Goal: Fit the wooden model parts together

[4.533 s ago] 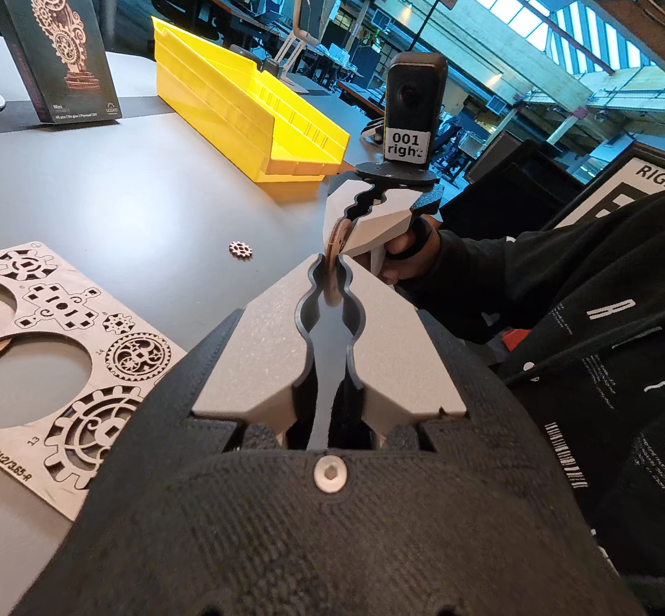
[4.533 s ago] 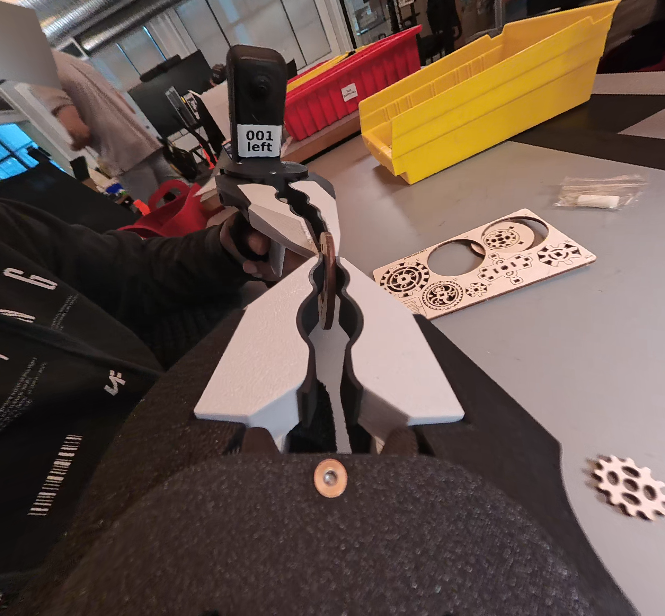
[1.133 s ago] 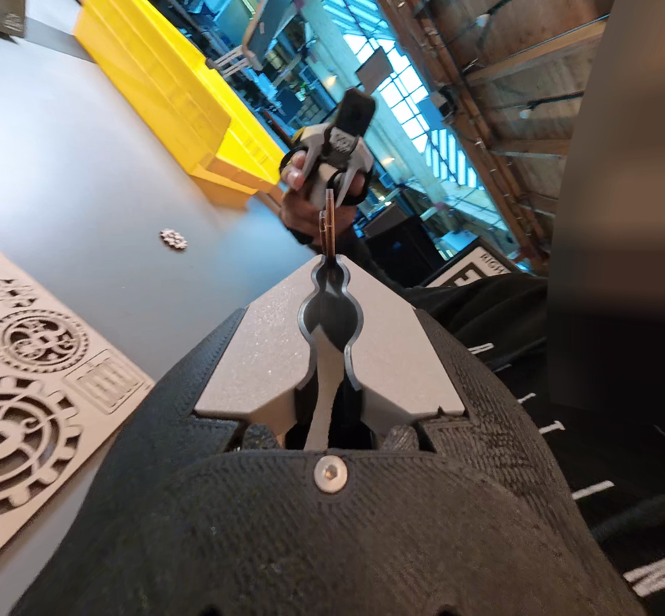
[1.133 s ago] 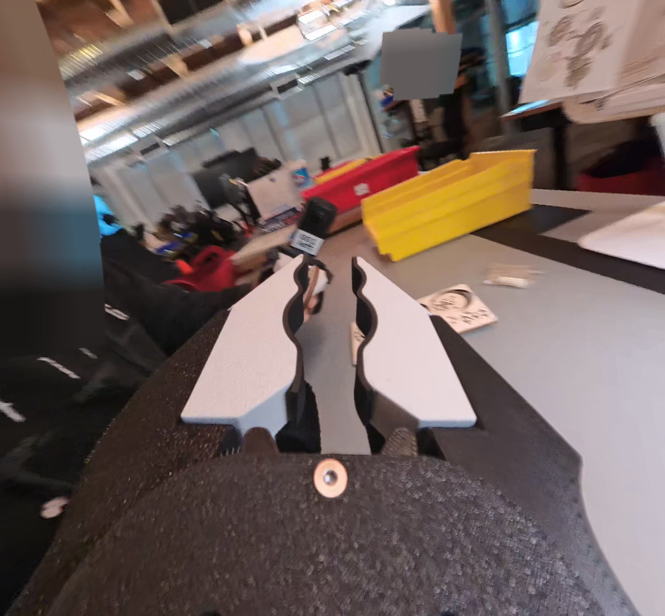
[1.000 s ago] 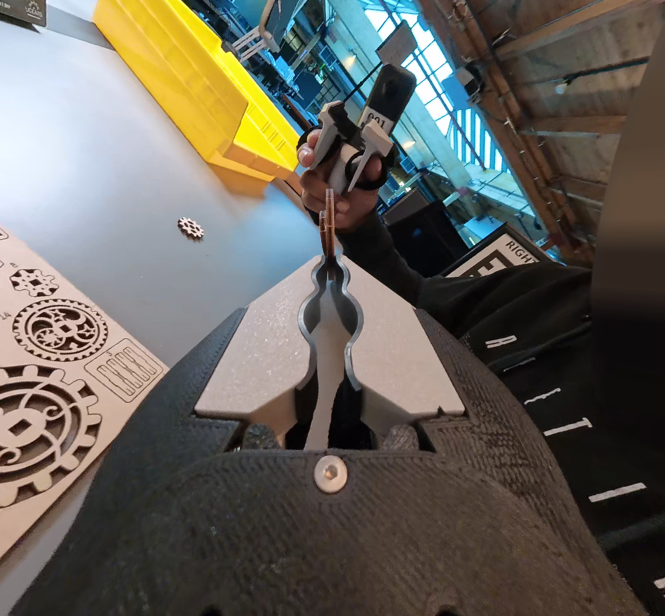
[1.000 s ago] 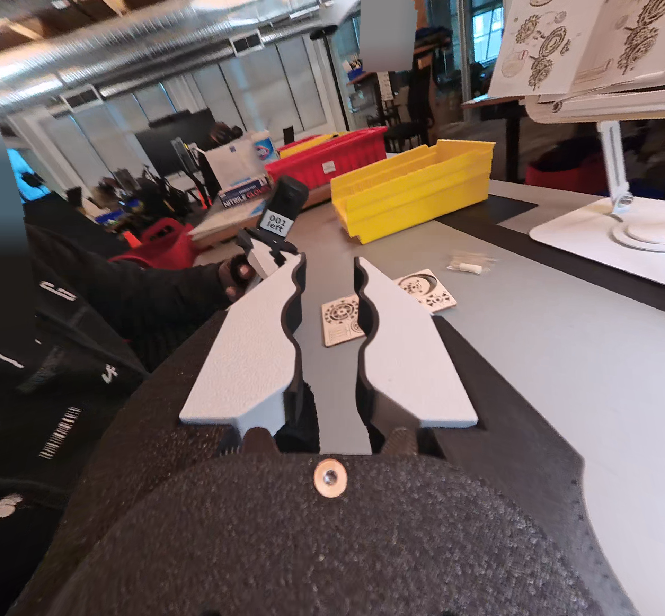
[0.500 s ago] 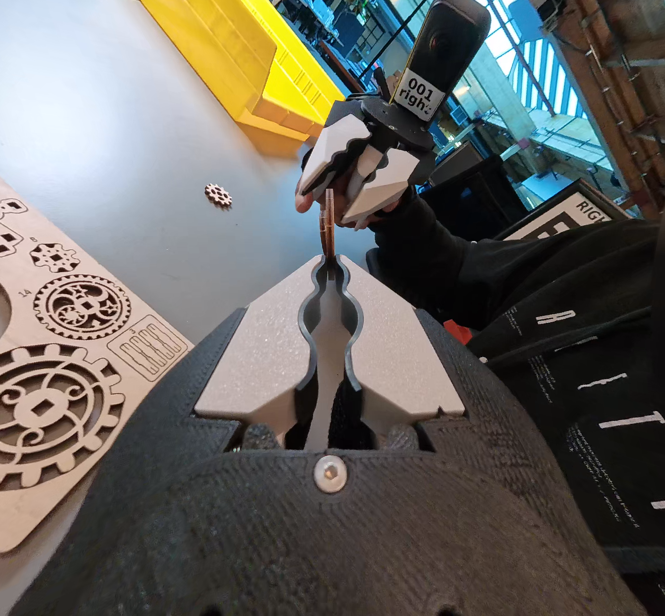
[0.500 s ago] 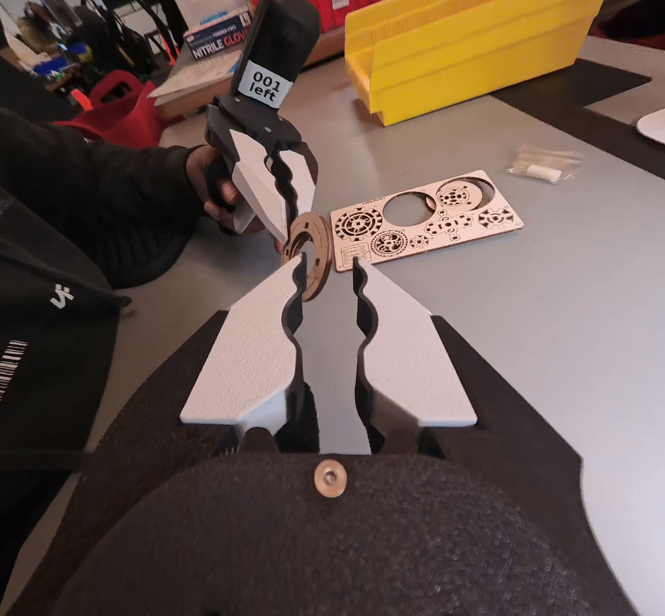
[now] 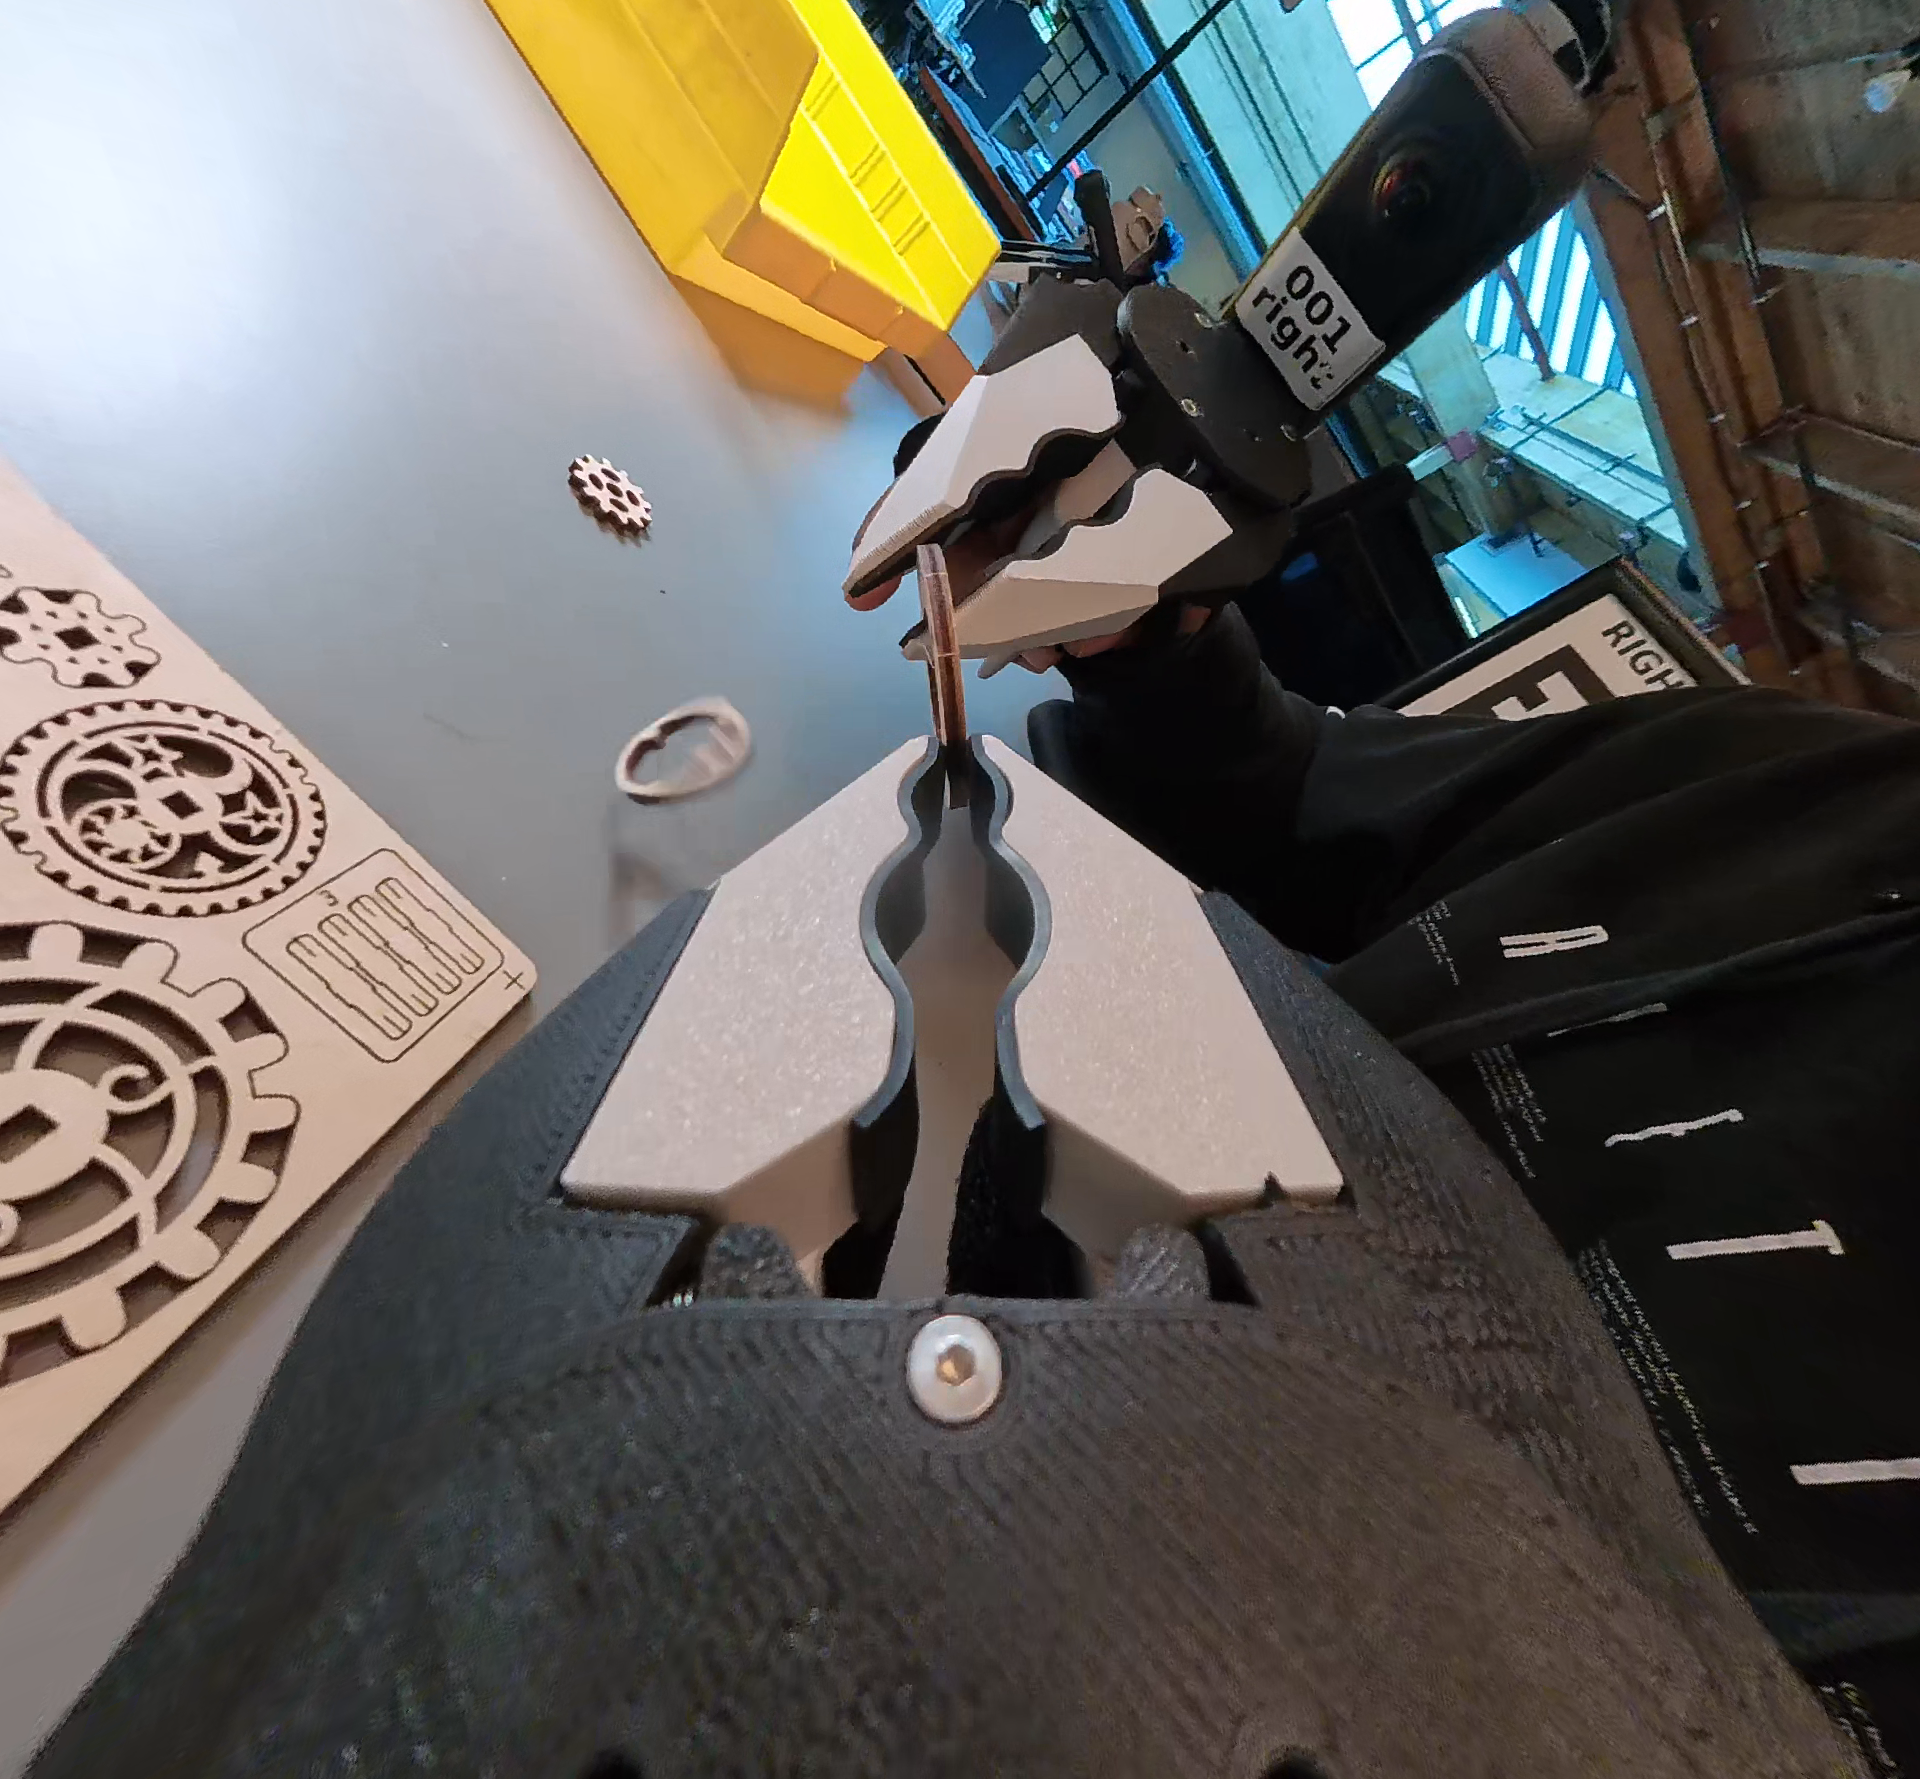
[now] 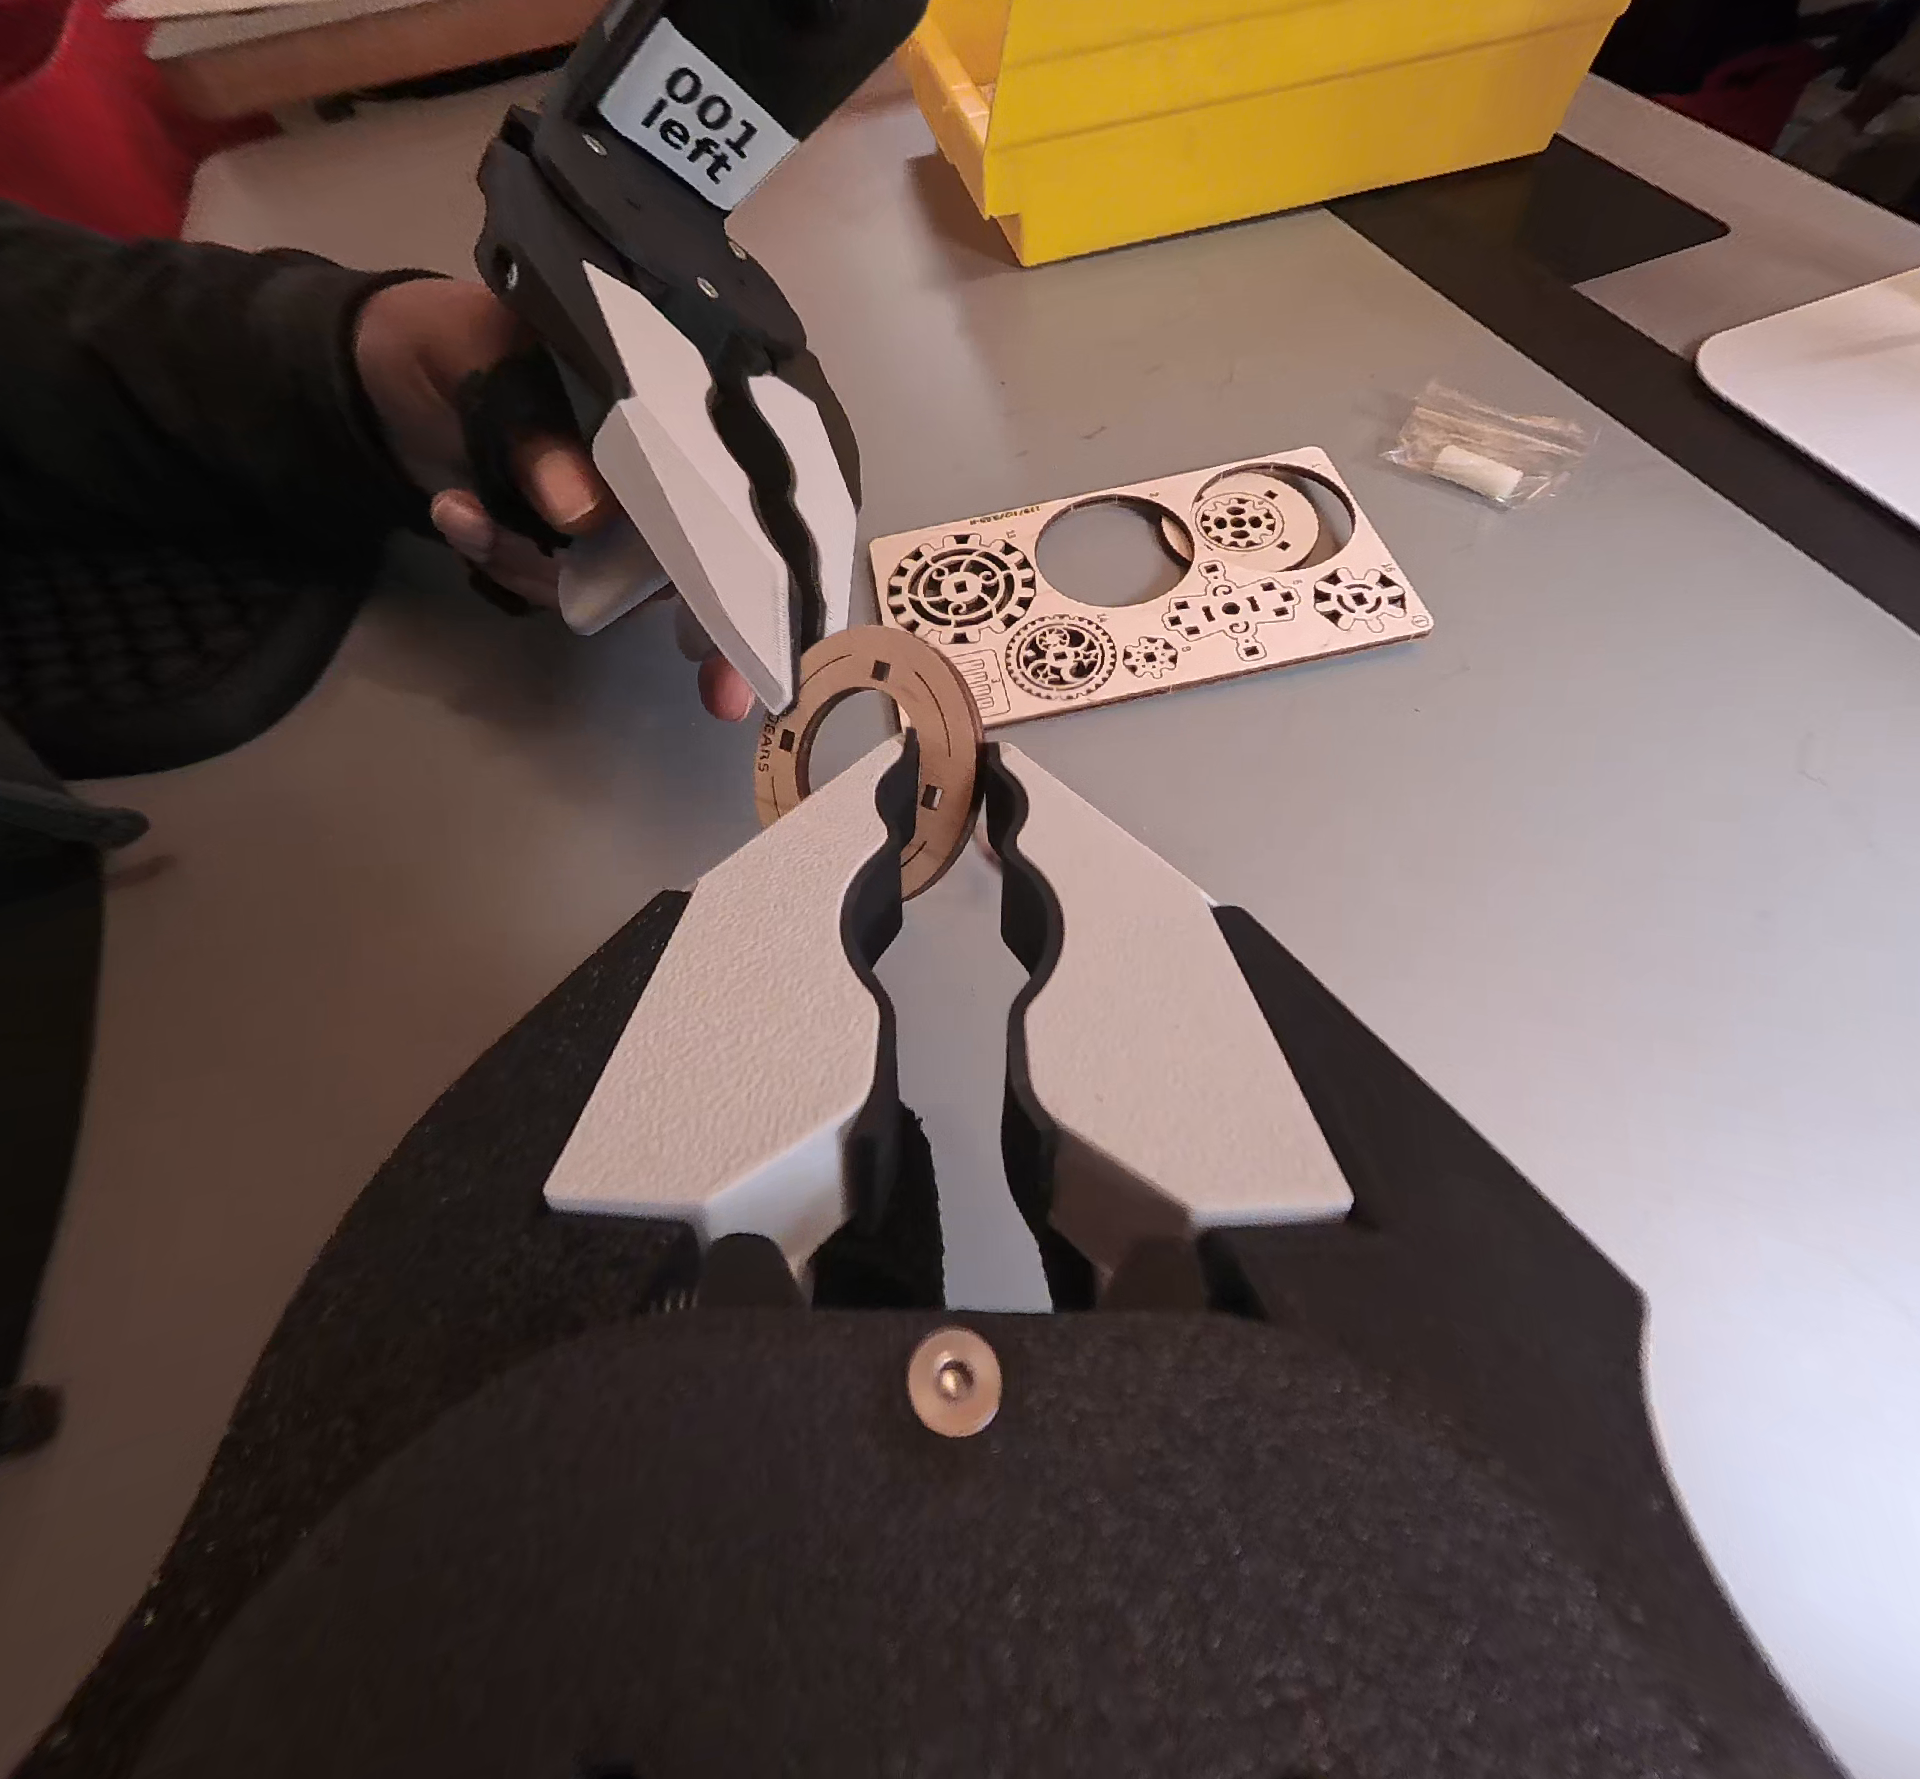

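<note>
My left gripper (image 9: 951,755) is shut on a flat wooden ring (image 9: 941,659), seen edge-on and held upright above the grey table. In the right wrist view the ring (image 10: 940,742) shows its face, with the left gripper (image 10: 798,664) pinching its upper left rim. My right gripper (image 10: 948,761) is open, its jaws narrowed, and the ring's lower right rim sits between them, close against the left finger. From the left wrist view the right gripper (image 9: 906,609) straddles the ring's far edge. A wooden parts sheet (image 10: 1148,591) with gears and one round hole lies on the table beyond.
The parts sheet (image 9: 156,898) lies left of my left gripper. A small loose gear (image 9: 610,486) and a pale loop-shaped scrap (image 9: 681,763) lie on the table. A yellow bin (image 10: 1247,36) stands at the back. A small plastic bag (image 10: 1486,451) and a white base (image 10: 1839,379) are at right. My right tips are roughly 35 centimetres from the white base (image 10: 1839,379).
The right gripper has swung down and in toward the left gripper, brought its jaws around the ring's free edge, and narrowed them. The left gripper has kept hold of the ring.
</note>
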The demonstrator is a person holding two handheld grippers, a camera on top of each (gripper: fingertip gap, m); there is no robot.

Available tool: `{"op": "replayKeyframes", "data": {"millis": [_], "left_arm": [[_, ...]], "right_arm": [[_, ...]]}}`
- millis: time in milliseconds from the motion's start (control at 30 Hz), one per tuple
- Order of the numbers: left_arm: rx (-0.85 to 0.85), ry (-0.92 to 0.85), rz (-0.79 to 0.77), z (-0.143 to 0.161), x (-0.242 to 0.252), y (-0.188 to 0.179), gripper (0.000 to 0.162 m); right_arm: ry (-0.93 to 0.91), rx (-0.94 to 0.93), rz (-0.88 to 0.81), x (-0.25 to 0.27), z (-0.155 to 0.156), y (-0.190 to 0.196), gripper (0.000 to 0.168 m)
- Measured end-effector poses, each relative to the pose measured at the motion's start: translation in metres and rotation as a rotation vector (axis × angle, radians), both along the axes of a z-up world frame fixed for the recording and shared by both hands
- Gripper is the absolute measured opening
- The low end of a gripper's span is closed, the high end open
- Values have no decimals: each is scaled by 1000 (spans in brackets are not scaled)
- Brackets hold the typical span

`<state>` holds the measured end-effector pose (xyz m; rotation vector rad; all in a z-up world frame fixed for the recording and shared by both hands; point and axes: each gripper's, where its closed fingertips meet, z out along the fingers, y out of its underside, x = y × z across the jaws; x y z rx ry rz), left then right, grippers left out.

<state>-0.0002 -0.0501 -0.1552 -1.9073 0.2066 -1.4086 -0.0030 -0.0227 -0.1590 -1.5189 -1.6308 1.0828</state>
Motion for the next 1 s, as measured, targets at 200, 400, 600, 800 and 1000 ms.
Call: {"op": "replayKeyframes", "data": {"millis": [200,400,600,800,1000], "left_arm": [[-29,-26,5,0,-6,1,2],[-87,36,-22,-8,-41,-2,2],[-176,146,-240,-35,-25,-32,2],[-185,294,-276,-58,-14,-39,3],[-127,357,-206,-58,-19,-29,8]], "right_arm": [[43,-62,20,4,8,2,14],[18,-45,-39,15,2,30,21],[-216,102,75,-2,-46,25,28],[-412,180,182,-33,-71,19,41],[-491,166,189,-36,-76,22,27]]}}
